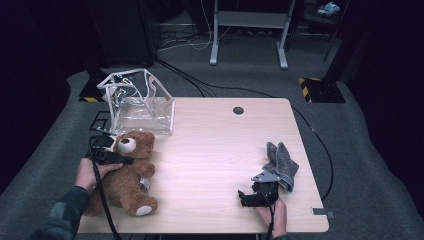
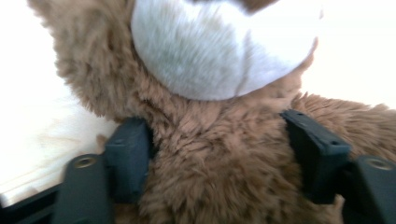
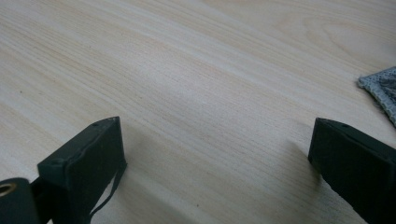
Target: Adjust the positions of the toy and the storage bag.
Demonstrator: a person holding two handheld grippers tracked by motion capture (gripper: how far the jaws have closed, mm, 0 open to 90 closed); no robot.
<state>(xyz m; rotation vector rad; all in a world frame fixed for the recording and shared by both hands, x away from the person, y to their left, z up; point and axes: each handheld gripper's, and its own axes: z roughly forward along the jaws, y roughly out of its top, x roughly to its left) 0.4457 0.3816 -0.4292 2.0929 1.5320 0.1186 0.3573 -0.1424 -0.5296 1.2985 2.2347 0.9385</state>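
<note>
- Both sets of jaws are mine, one in each hand; those of my left gripper (image 2: 217, 158) stand partly apart with the teddy bear (image 1: 127, 172) between them, at its neck just under the white muzzle.
- From the left gripper view, brown fur bulges into the gap and brushes both black pads (image 2: 128, 158); whether they press the fur or merely touch it, I cannot tell for sure, though the fur looks loose rather than pinched.
- From the high view, my left gripper (image 1: 107, 152) sits at the bear's head, near the left edge of the table (image 1: 220, 150), and my left hand (image 1: 89, 172) is wrapped round its handle.
- That bear lies on its back on the tabletop, head toward the far side, feet toward me, one white sole turned up.
- Just beyond the bear's head stands a clear plastic bag (image 1: 140, 102) with white edging, close to the head but apart from it.
- On the other side, my right gripper (image 1: 257, 195) rests low over the table's near right part, its jaws wide apart with bare wood between them.
- Seen along those jaws, my right gripper (image 3: 217, 154) holds nothing.
- Just beyond and to the right of it lies a crumpled grey cloth (image 1: 281, 162), its corner showing at the edge of the right gripper view (image 3: 383, 88).
</note>
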